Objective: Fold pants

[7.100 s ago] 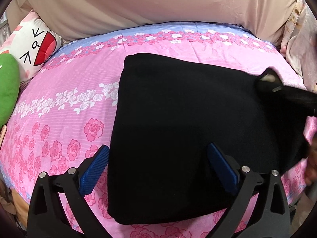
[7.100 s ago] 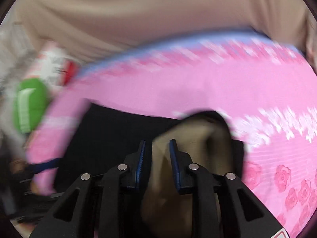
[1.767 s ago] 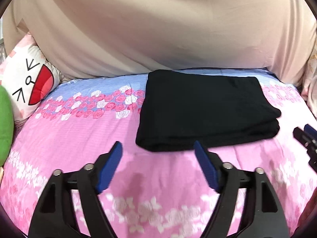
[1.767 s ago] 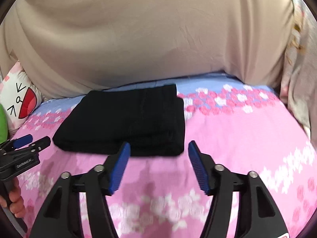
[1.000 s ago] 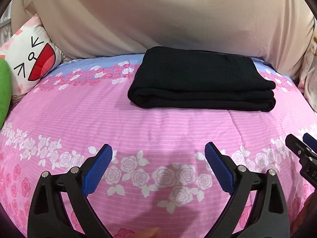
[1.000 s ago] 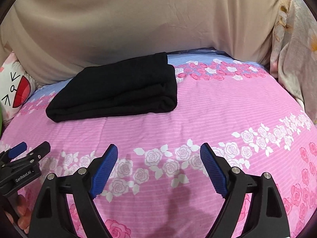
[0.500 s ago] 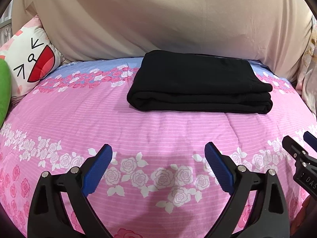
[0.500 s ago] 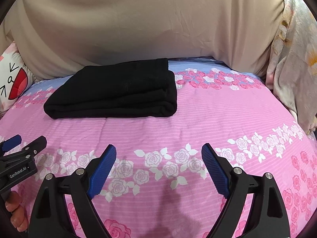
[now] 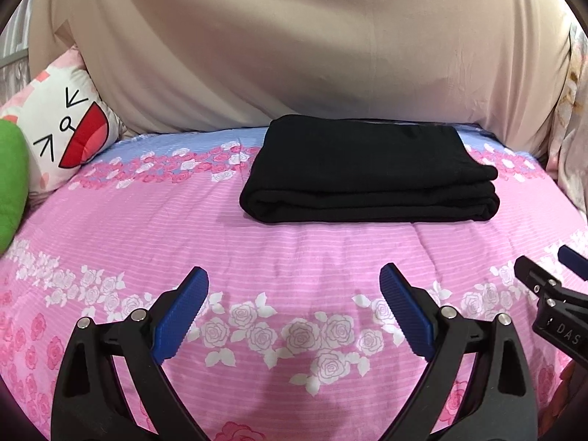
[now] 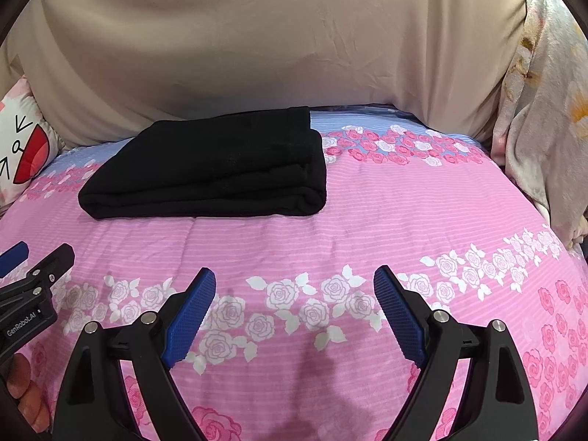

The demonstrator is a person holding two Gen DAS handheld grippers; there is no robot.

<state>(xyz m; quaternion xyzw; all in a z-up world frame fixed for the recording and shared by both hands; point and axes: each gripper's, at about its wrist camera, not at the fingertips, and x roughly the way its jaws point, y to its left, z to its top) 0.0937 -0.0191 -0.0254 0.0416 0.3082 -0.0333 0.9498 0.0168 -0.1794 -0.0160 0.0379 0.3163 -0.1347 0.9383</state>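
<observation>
The black pants (image 9: pixel 367 169) lie folded in a flat rectangular stack at the far side of the pink rose-print bedspread (image 9: pixel 294 257). They also show in the right wrist view (image 10: pixel 209 169). My left gripper (image 9: pixel 294 290) is open and empty, held back over the bedspread well short of the pants. My right gripper (image 10: pixel 294 286) is open and empty too, at the same distance. Each gripper shows at the edge of the other's view.
A beige sheet (image 9: pixel 294 55) hangs behind the bed. A cartoon-face pillow (image 9: pixel 62 136) and a green cushion (image 9: pixel 11 183) sit at the left. A floral blanket (image 10: pixel 544 128) hangs at the right.
Over the last second both grippers stayed open and nearly still, with the view shifting only slightly. Before that they let go of the pants and drew back from them.
</observation>
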